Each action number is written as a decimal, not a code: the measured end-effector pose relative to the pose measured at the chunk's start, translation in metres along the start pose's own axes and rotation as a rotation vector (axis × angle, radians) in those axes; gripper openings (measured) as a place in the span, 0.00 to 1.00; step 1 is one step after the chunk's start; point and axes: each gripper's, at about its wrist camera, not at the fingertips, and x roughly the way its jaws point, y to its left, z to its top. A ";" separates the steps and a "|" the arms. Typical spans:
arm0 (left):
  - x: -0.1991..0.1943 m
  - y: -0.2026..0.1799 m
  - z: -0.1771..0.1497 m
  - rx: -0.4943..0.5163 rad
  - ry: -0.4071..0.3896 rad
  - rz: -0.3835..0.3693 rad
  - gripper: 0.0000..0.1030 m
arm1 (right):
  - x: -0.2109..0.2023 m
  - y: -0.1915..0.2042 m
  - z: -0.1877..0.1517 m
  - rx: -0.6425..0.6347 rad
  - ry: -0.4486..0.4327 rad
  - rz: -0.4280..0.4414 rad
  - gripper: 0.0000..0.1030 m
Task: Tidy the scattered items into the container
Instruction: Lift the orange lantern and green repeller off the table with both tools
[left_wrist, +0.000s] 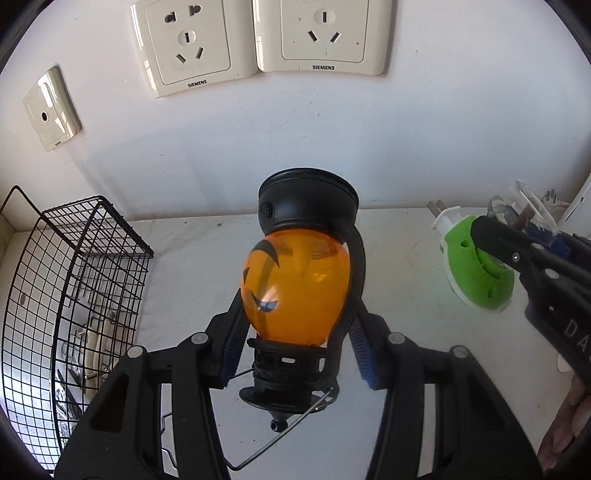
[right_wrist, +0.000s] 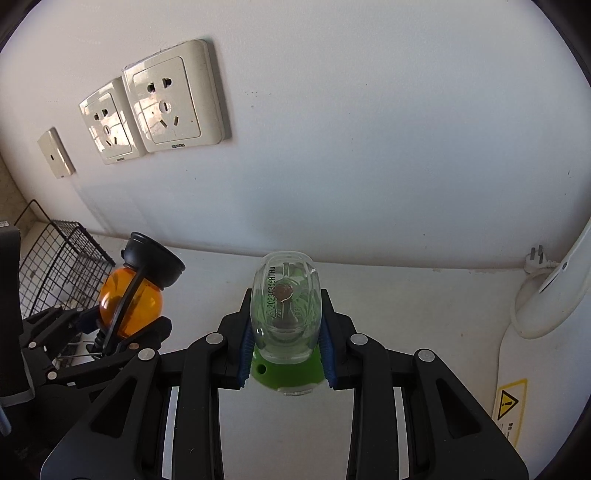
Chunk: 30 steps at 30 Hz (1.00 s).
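My left gripper (left_wrist: 295, 295) is shut on an orange pumpkin lantern (left_wrist: 295, 284) with a black cap, base and wire handle, held above the white surface. It also shows in the right wrist view (right_wrist: 131, 306). My right gripper (right_wrist: 286, 321) is shut on a green plug-in mosquito repeller with a clear liquid bottle (right_wrist: 284, 306); in the left wrist view the repeller (left_wrist: 476, 269) is at the right. A black wire basket (left_wrist: 74, 295) stands at the left, also seen in the right wrist view (right_wrist: 59, 266).
The basket holds some small items, including a cream-coloured one (left_wrist: 98, 343). Wall sockets (left_wrist: 258, 40) sit on the white wall behind. A white appliance with a plug and cord (right_wrist: 546, 288) is at the right.
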 end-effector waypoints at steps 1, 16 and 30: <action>-0.003 0.001 -0.001 -0.002 -0.002 0.000 0.45 | -0.002 0.002 0.000 -0.003 -0.003 0.002 0.29; -0.004 0.068 0.024 -0.032 -0.023 0.015 0.45 | -0.020 0.032 0.000 -0.035 -0.028 0.027 0.29; -0.045 0.102 0.024 -0.067 -0.053 0.032 0.45 | -0.034 0.056 0.010 -0.074 -0.045 0.043 0.29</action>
